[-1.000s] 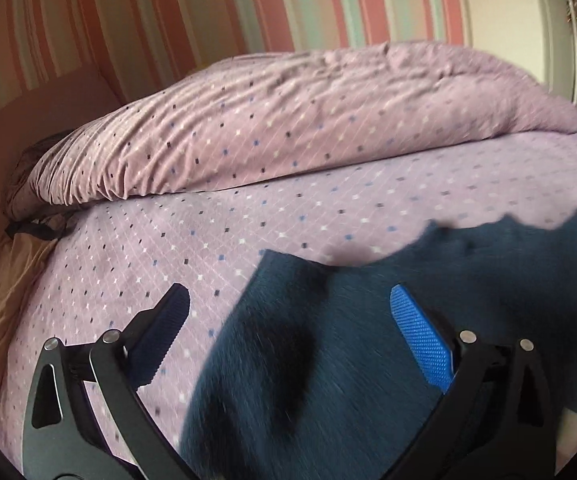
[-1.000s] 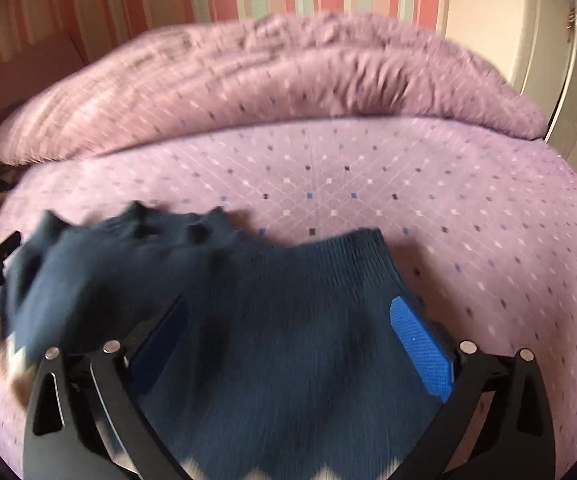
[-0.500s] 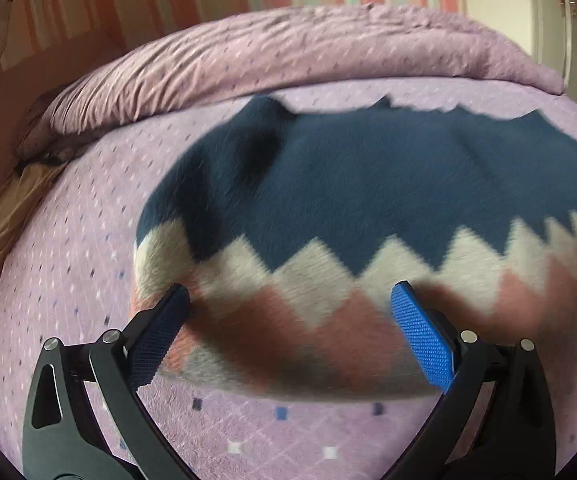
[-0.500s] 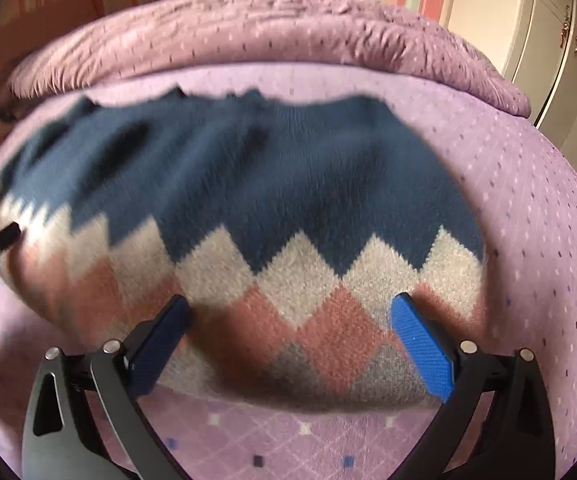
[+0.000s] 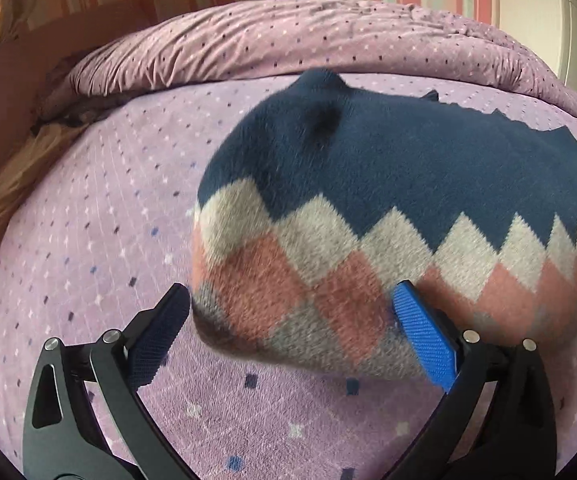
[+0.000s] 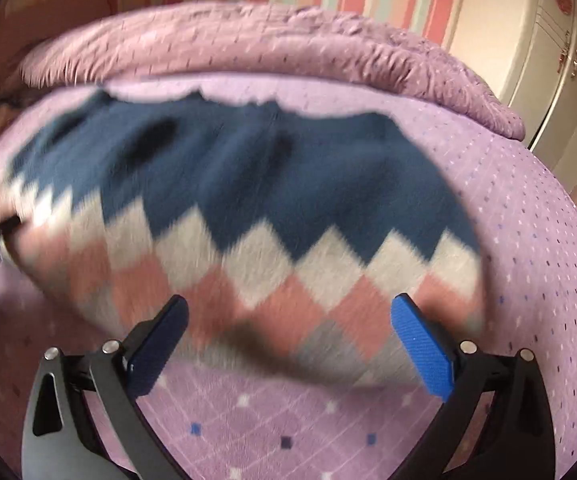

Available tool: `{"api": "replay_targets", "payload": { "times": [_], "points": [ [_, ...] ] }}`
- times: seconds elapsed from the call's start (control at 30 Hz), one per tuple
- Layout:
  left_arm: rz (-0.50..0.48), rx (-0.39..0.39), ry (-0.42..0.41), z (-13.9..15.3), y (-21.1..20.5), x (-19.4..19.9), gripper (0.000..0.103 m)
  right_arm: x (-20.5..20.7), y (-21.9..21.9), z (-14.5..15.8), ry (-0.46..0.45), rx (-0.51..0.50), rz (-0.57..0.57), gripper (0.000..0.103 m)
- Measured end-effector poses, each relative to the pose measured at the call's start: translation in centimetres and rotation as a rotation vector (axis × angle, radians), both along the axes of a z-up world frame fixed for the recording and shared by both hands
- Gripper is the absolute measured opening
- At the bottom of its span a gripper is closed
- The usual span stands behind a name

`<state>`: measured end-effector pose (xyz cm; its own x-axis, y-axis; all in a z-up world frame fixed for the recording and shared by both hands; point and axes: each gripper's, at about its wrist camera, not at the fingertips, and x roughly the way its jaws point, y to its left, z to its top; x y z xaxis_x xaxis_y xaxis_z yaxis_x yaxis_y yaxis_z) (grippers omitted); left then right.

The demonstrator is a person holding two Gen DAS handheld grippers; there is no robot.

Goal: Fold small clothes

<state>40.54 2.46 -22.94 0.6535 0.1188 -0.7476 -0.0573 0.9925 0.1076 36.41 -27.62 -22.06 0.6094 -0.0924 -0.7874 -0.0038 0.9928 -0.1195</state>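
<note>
Lying on the bed (image 5: 88,240), sweater (image 5: 388,200) fronts both open hand-held grippers.

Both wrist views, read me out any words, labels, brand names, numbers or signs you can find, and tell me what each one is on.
No readable text in either view.
Sweater: only a diamond knit pattern, no label or tag showing.
Bedspread: small printed squares, no lettering.
Left gripper and right gripper: no markings visible.
Cupboard doors: round reddish stickers, too small and blurred to read.

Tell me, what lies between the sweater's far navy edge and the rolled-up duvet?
Only bare dotted bedsheet. The right wrist view shows that strip between the sweater and the duvet.
</note>
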Motion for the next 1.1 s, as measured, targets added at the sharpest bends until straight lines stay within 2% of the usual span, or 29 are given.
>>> {"api": "replay_targets", "payload": {
  "times": [0.07, 0.17, 0.23, 0.3, 0.4, 0.47, 0.53, 0.63, 0.77, 0.87, 1.1],
  "points": [
    [0.005, -0.011, 0.004, 0.2, 0.0, 0.0, 0.1, 0.0, 0.0, -1.3, 0.023, -0.004, -0.004, 0.101],
    [0.001, -0.058, -0.018, 1.2, -0.1, -0.6, 0.1, -0.2, 0.3, 0.2, -0.005, 0.027, -0.034, 0.101],
    [0.005, -0.062, -0.032, 1.6, -0.5, -1.1, 0.1, -0.3, 1.3, 1.1, -0.034, 0.068, -0.014, 0.101],
    [0.011, -0.073, -0.045, 1.8, -0.7, -1.4, 0.1, -0.2, 3.2, 1.4, -0.049, 0.053, 0.029, 0.101],
    [0.013, -0.073, -0.05, 1.7, -0.7, -1.5, 0.1, 0.2, 5.5, 0.4, -0.02, 0.042, 0.073, 0.101],
    [0.024, -0.071, -0.069, 2.0, -0.2, -1.8, 0.1, 0.5, 6.3, -1.1, 0.017, 0.016, 0.057, 0.101],
    [0.032, -0.075, -0.104, 2.8, 0.4, -2.2, 0.1, 1.1, 6.1, -2.2, 0.048, 0.038, 0.036, 0.101],
    [0.013, -0.065, -0.162, 4.5, 0.3, -3.0, 0.1, 0.7, 5.7, -1.0, 0.033, 0.066, 0.028, 0.101],
    [-0.064, -0.075, -0.215, 6.1, -2.2, -4.1, 0.1, -1.0, 3.5, 1.6, -0.061, 0.087, -0.002, 0.101],
    [-0.128, -0.051, -0.217, 5.7, -5.2, -4.6, 0.1, -2.3, 0.6, 2.8, -0.09, 0.093, -0.038, 0.101],
    [-0.137, 0.007, -0.07, 0.4, -8.1, -2.8, 0.1, -4.1, -8.2, 5.0, -0.117, 0.083, -0.137, 0.101]
  ]
}}
